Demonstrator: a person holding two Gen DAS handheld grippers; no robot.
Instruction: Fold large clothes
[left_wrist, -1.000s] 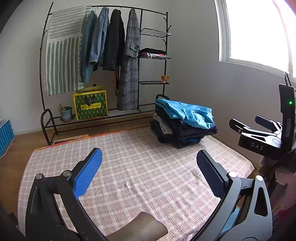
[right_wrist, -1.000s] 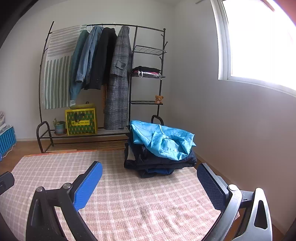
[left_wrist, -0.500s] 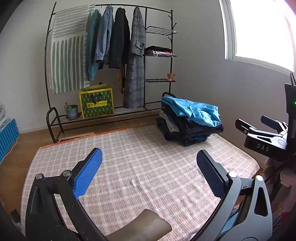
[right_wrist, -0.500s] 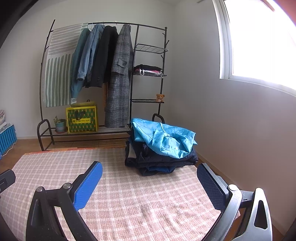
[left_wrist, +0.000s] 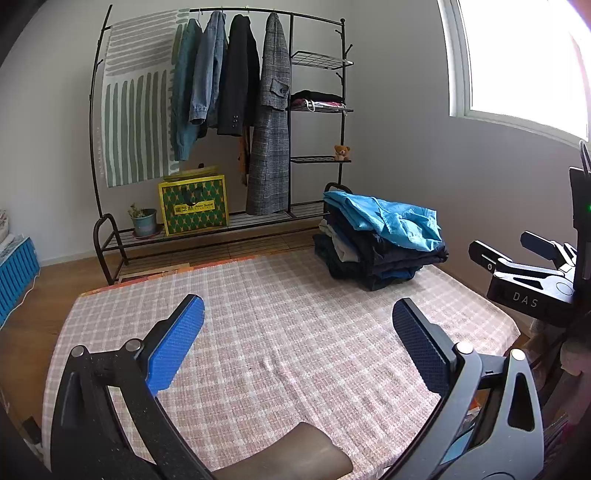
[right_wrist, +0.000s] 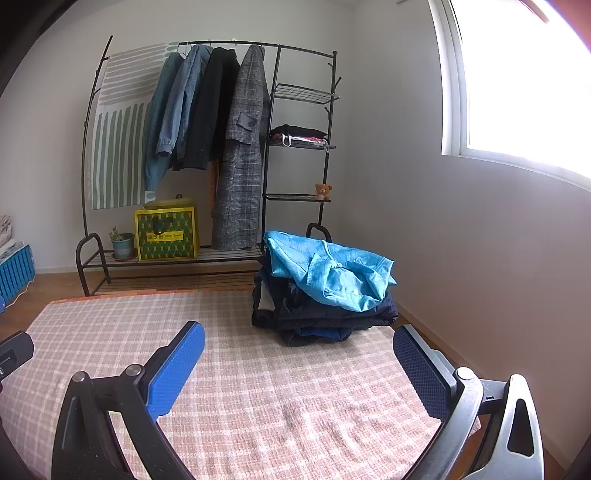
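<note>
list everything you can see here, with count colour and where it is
checked cloth: 1, pink and white, spread over the work surface
clothes pile: 1, dark garments with a bright blue one on top, far right of the cloth
garment rack: 1, black, back wall
hanging coats: 4, teal, denim, black, grey check, on the rack
box: 1, yellow and green, rack base
plant pot: 1, teal, left of box
teddy bear: 1, brown, rack shelf
left hand-held gripper: open, blue pads
right hand-held gripper: open, blue pads

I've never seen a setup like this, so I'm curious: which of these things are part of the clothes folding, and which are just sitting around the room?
Part of the job:
- pile of clothes, bright blue garment on top
- checked cloth it sits on
- left gripper and right gripper, both open, empty

Just around:
- clothes rack with hanging coats
- yellow-green bag
- potted plant
- teddy bear
</note>
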